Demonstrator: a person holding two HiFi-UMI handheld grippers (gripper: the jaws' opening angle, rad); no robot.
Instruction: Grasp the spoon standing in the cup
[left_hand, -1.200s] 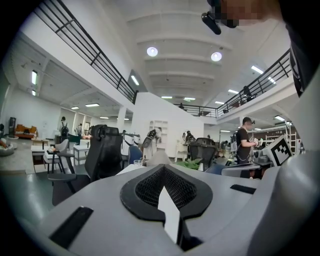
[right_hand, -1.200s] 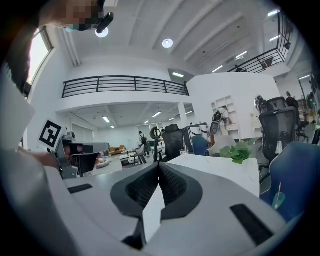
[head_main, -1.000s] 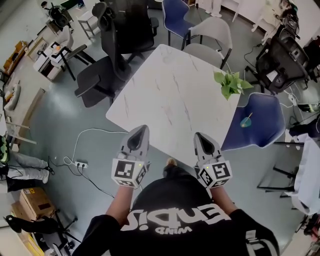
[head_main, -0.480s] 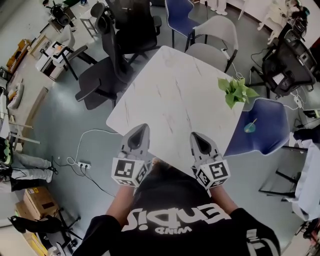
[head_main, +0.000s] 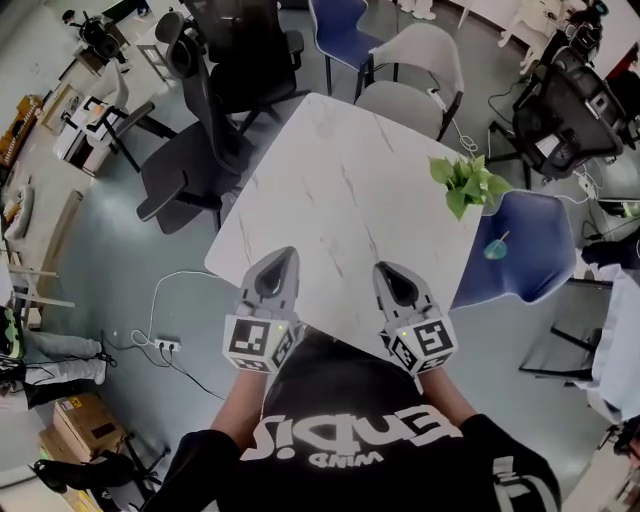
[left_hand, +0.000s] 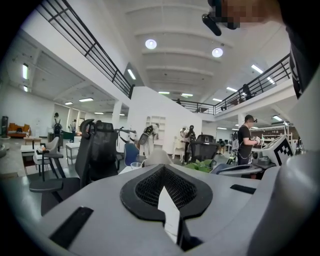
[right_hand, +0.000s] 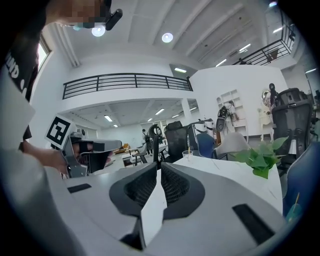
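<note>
Fingers (head_main: 268, 282) on the left gripper (head_main: 278, 262) and the right gripper (head_main: 390, 275) are shut to a point in the head view, and they hold nothing. Since a moment ago the white table (head_main: 340, 190) has come a bit nearer, and both tips now reach over its near edge at the bottom middle of the frame. So the person seems to be walking up to it, and no grab has begun. At the right of the frame, on the seat of a blue chair (head_main: 530, 225), sits a small teal cup (head_main: 491, 249) with a thin stick poking up out of it. I think this is the spoon (head_main: 501, 238). It leans a little and is well apart from both grippers, just below a green plant (head_main: 465, 183). In the left gripper view the dark pads meet in the middle with nothing between them. A see-through cup (left_hand: 135, 165) stands far off on the table, left of middle. In the right gripper view the pads are also pressed together and bare. The teal cup shows low at the right edge, with the stick above it. The see-through cup is in the middle, far away. It is too small to tell what is inside it.
</note>
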